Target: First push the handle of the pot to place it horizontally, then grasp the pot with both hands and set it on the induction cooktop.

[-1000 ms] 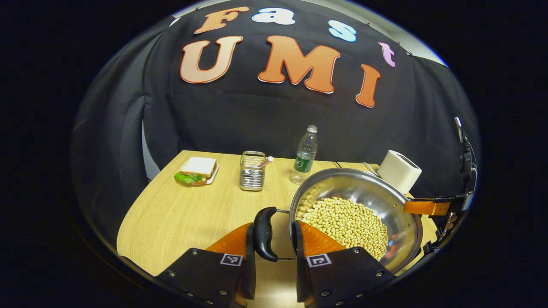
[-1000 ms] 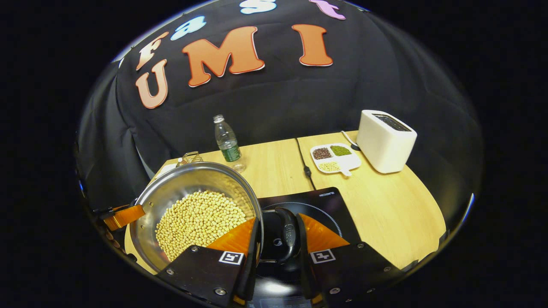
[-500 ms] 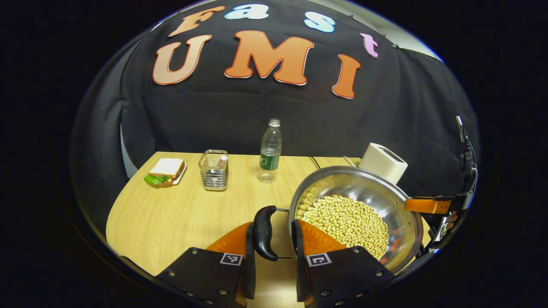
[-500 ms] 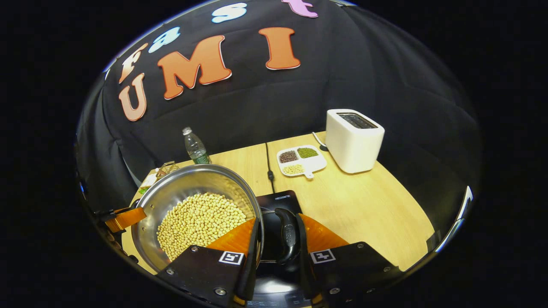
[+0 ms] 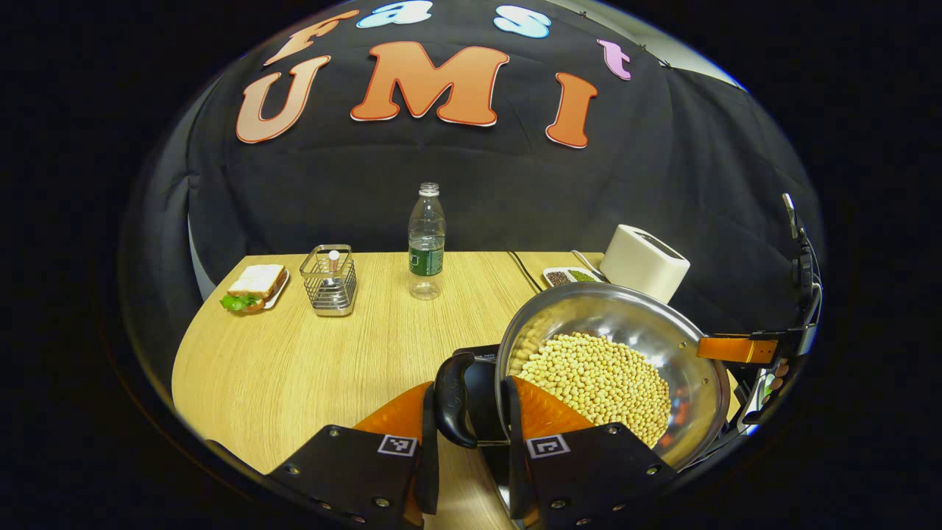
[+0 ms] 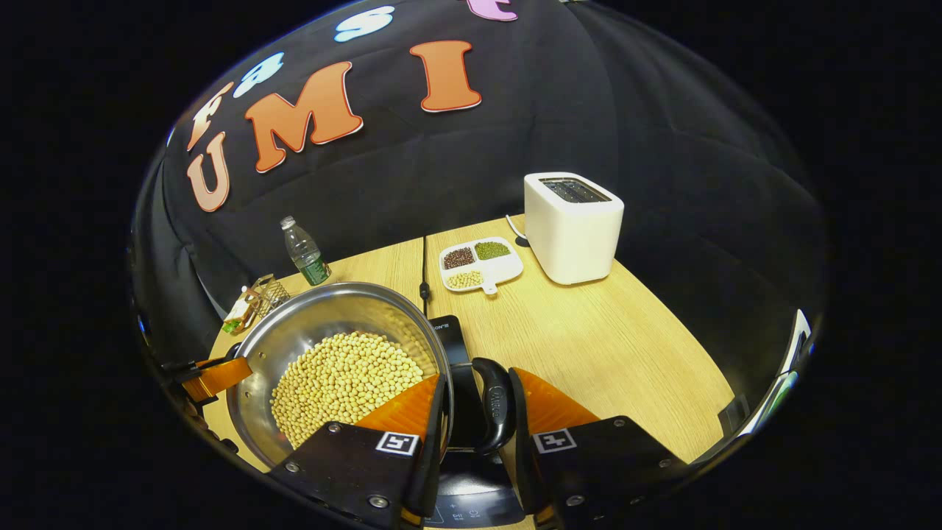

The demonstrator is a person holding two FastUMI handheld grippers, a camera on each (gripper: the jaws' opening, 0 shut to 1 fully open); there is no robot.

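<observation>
A steel pot (image 5: 611, 305) holding soybeans (image 5: 596, 379) hangs tilted above the wooden table (image 5: 309, 368). My left gripper (image 5: 467, 386) is shut on its black left handle (image 5: 450, 401), with the black induction cooktop (image 5: 486, 390) just beneath. My right gripper (image 6: 476, 377) is shut on the other black handle (image 6: 497, 405). There the pot (image 6: 324, 313) sits to the left, over the cooktop (image 6: 445, 338). Each view also catches the opposite gripper at the pot's far rim: the right gripper (image 5: 736, 348) and the left gripper (image 6: 213, 375).
At the back stand a water bottle (image 5: 426, 243), a wire mesh holder (image 5: 330, 282) and a sandwich on a plate (image 5: 250, 287). A white toaster (image 6: 572, 224) and a divided dish of beans (image 6: 478, 263) sit behind the cooktop, with a black cable (image 6: 425, 269) beside them.
Both grippers have carried the pot to the right. The cooktop now lies under the pot and its left handle, and the toaster and dish sit more centrally in the right gripper view.
</observation>
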